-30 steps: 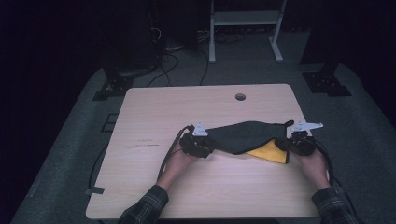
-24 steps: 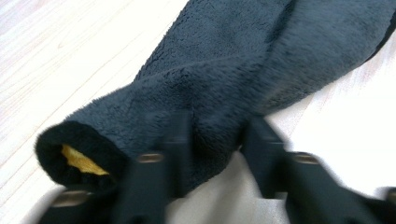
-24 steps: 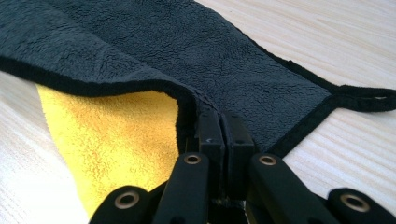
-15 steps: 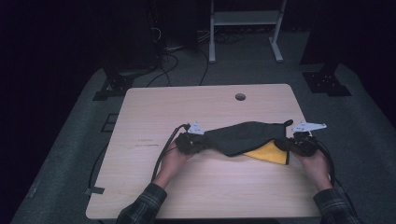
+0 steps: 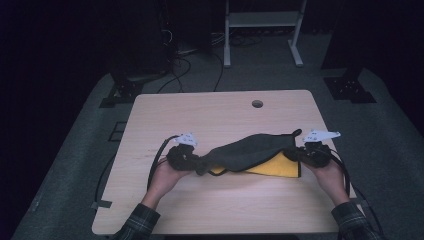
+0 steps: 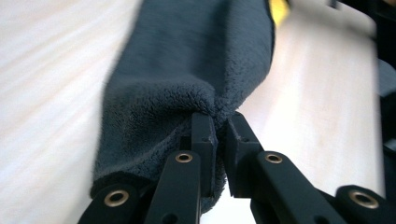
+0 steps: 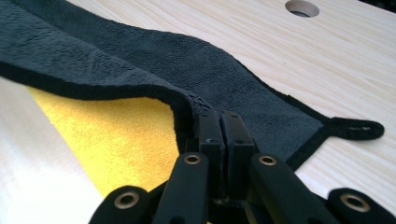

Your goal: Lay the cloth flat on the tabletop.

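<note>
Two claws, one cloth point(image 5: 250, 150), dark grey with a black hem, lying over a yellow cloth point(image 5: 280, 167) on the table point(image 5: 220, 112). Left claw point(image 5: 192, 161): its jaws have just been closing and now pinch a bunched fold of the cloth's left end; in the left gripper view the fleece point(image 6: 187, 70) wraps over and ahead of the tips, the rest running away from the claw toward the far hand. Risk, as judged: the bite takes only a thick, rounded puff of pile, so a firm pull apart could draw it out of the jaws, or the fold could carry more layers than wanted. Right claw point(image 5: 302, 154): jaws pressed together on the hemmed edge of the right end; in the right gripper view the cloth point(image 7: 140, 60) spreads ahead and to the left of the tips, its hanging loop point(image 7: 357, 128) lies to the right, and the yellow cloth point(image 7: 116, 140) sits just beneath and left. Risk, as judged: the yellow cloth lies so close under the pinch that lifting may drag it along; uneven raising of the two ends would let the middle sag and trail on the table.
</note>
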Demonstrator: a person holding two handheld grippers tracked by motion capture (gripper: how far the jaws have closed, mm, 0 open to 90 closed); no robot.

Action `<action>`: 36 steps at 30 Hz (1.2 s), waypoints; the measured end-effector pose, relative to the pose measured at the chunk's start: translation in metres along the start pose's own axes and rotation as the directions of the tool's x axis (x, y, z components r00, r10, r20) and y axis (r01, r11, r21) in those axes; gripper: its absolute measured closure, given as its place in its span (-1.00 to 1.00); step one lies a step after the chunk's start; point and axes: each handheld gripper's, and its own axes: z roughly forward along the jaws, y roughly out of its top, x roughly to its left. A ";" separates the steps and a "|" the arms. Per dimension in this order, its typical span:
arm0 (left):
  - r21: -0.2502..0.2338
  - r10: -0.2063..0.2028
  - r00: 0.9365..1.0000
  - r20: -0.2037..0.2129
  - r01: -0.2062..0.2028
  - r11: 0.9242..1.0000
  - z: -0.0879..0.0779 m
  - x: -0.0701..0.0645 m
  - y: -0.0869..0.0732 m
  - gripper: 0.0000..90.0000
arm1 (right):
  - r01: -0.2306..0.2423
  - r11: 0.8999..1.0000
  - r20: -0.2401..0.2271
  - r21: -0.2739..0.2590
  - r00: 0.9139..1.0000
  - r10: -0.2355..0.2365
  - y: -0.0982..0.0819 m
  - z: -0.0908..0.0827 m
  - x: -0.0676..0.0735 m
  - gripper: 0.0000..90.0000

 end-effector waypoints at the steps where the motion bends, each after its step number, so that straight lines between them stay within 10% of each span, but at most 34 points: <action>1: -0.010 -0.012 1.000 -0.018 0.012 1.000 0.002 0.006 -0.001 0.84 | 0.000 1.000 0.000 0.000 1.000 0.000 0.000 0.000 0.000 0.94; 6: -0.036 -0.053 0.985 -0.162 0.048 0.998 0.020 0.038 -0.003 0.71 | -0.005 0.999 0.026 0.035 1.000 0.004 0.003 0.020 -0.005 0.94; 9: -0.028 -0.052 0.956 -0.289 0.046 0.999 0.022 0.049 -0.007 0.55 | -0.014 0.998 0.047 0.055 0.999 0.011 0.004 0.027 -0.008 0.94; 11: -0.021 -0.071 0.920 -0.385 0.068 0.997 0.019 0.058 -0.011 0.47 | -0.017 0.998 0.061 0.067 0.998 0.013 0.003 0.030 -0.011 0.94; 12: -0.030 -0.087 0.918 -0.387 0.082 0.996 0.017 0.062 -0.014 0.47 | -0.020 0.997 0.061 0.073 0.998 0.016 0.002 0.031 -0.013 0.94; 16: -0.063 -0.114 0.931 -0.347 0.098 0.993 0.007 0.063 -0.019 0.40 | -0.024 0.996 0.064 0.083 0.998 0.019 0.000 0.033 -0.014 0.94; 17: -0.065 -0.090 0.944 -0.318 0.073 0.995 0.002 0.056 -0.019 0.40 | -0.020 0.996 0.066 0.081 0.998 0.015 -0.001 0.033 -0.014 0.94; 21: -0.042 -0.024 0.964 -0.265 0.013 0.999 -0.001 0.038 -0.021 0.38 | -0.015 0.997 0.065 0.081 0.998 0.010 -0.001 0.033 -0.013 0.94; 25: -0.024 0.027 0.975 -0.221 -0.033 0.999 0.001 0.024 -0.022 0.38 | -0.016 0.997 0.062 0.080 0.998 0.011 -0.001 0.033 -0.013 0.94; 36: 0.125 0.125 0.969 -0.211 -0.100 0.987 0.039 0.023 -0.026 0.23 | -0.017 0.996 0.058 0.085 0.998 0.012 -0.001 0.034 -0.013 0.94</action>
